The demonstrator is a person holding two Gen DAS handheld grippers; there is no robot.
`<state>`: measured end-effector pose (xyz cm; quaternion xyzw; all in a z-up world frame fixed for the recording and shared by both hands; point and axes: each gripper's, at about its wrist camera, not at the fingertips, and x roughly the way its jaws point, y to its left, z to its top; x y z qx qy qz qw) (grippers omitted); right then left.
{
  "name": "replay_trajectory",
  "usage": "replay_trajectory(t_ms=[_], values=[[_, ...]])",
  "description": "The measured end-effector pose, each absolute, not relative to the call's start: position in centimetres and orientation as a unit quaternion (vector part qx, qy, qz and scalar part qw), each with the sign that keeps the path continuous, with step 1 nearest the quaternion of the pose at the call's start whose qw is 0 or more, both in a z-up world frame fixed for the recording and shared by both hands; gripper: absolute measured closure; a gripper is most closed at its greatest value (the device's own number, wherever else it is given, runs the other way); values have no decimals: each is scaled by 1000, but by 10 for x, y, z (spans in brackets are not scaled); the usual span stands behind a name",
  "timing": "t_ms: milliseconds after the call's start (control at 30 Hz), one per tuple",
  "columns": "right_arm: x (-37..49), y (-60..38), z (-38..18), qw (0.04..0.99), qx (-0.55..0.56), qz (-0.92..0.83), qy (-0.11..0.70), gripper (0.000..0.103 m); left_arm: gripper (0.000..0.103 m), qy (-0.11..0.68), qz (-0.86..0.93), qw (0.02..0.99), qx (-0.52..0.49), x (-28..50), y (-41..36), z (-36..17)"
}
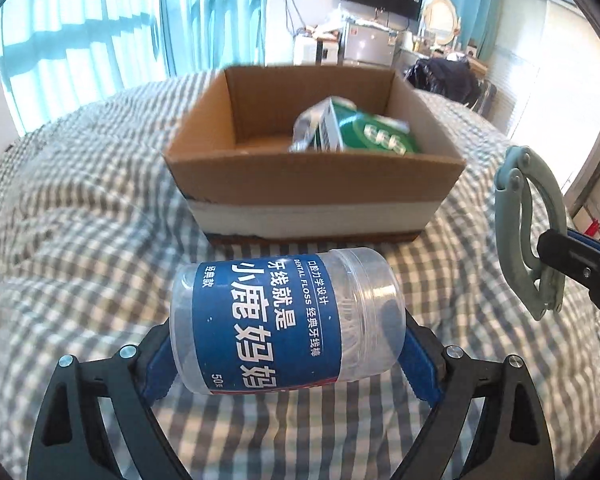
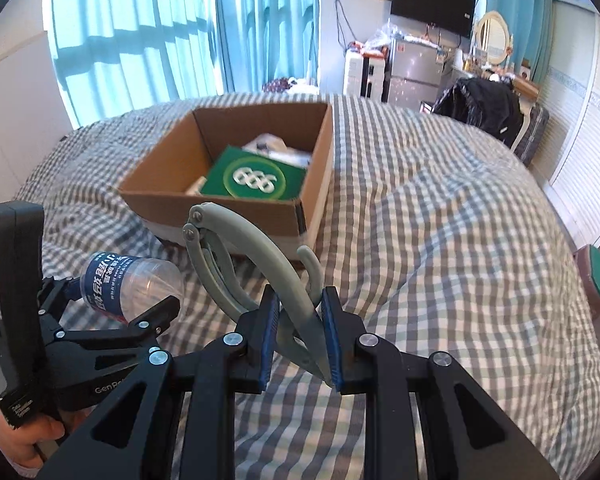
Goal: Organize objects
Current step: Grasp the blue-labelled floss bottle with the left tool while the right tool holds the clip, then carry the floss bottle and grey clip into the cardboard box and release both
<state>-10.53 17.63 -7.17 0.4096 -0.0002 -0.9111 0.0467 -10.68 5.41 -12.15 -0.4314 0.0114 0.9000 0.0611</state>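
Note:
My left gripper (image 1: 288, 354) is shut on a clear dental floss jar (image 1: 286, 322) with a blue label, held sideways above the checked bedspread, just in front of an open cardboard box (image 1: 316, 184). The jar also shows in the right wrist view (image 2: 130, 282). My right gripper (image 2: 300, 338) is shut on a grey-green plastic clip (image 2: 256, 268), held to the right of the jar; the clip also shows in the left wrist view (image 1: 528, 232). The box (image 2: 220, 204) holds a green carton (image 2: 256, 180) and some clear packaging.
The checked bedspread (image 2: 440, 240) covers the whole bed and is rumpled at the right. Beyond the bed stand teal curtains, a small fridge (image 2: 414, 68), a wall screen, a mirror and a chair with dark clothing (image 2: 480, 108).

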Motion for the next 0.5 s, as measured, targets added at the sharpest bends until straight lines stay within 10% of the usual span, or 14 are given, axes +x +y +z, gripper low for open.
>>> replay_trajectory(t_ms=[500], values=[[-53, 146, 22, 35, 347, -937, 20, 81, 10, 8, 926, 82, -368, -70, 28, -26]])
